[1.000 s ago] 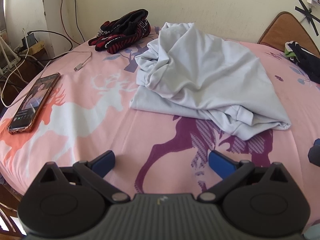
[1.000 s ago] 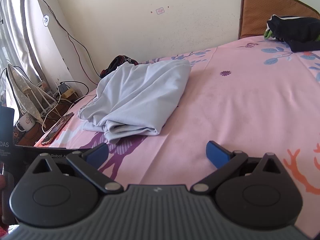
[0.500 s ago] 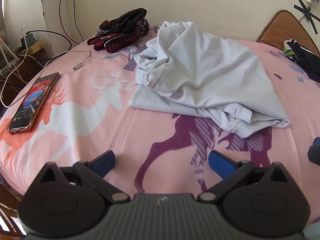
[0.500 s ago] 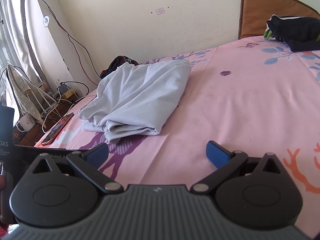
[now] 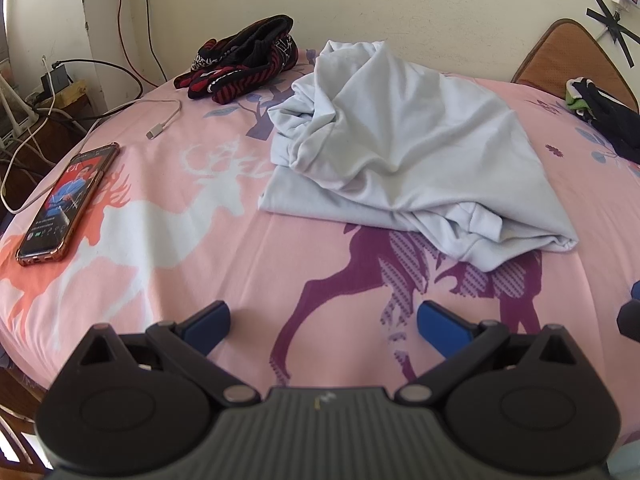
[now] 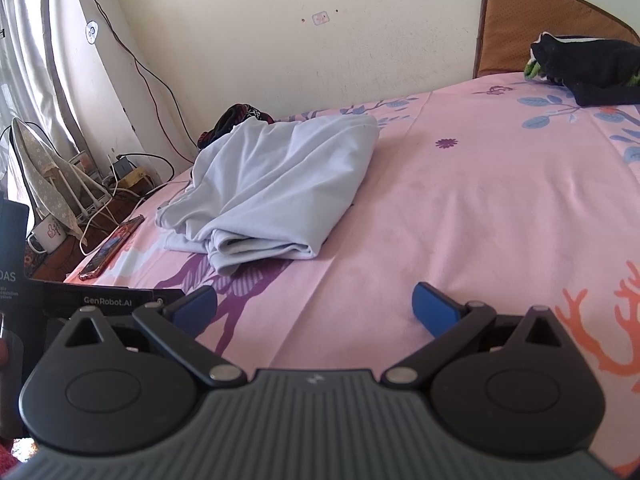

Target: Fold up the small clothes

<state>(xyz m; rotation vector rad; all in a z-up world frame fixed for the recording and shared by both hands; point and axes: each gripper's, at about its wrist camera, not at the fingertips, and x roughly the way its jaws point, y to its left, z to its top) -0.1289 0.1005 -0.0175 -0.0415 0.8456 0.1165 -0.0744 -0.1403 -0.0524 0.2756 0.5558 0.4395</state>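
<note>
A crumpled pale grey-blue garment (image 5: 400,148) lies bunched on the pink deer-print bedsheet (image 5: 200,248), and shows left of centre in the right wrist view as the garment (image 6: 272,184). My left gripper (image 5: 323,322) hovers open over the sheet, short of the garment's near edge, nothing between its blue pads. My right gripper (image 6: 314,306) is open too, over bare sheet to the right of and nearer than the garment. A dark tip of the right gripper shows at the right edge of the left wrist view.
A phone (image 5: 68,204) and a white charging cable (image 5: 162,120) lie at the bed's left edge. A red-and-black garment (image 5: 244,66) sits by the wall. A black-and-green garment (image 6: 588,68) rests near the brown headboard (image 6: 532,20). An ironing board (image 6: 38,168) stands left.
The left wrist view has shifted slightly, with the garment a touch closer and higher in frame. The right gripper has barely moved. Both grippers stay open.
</note>
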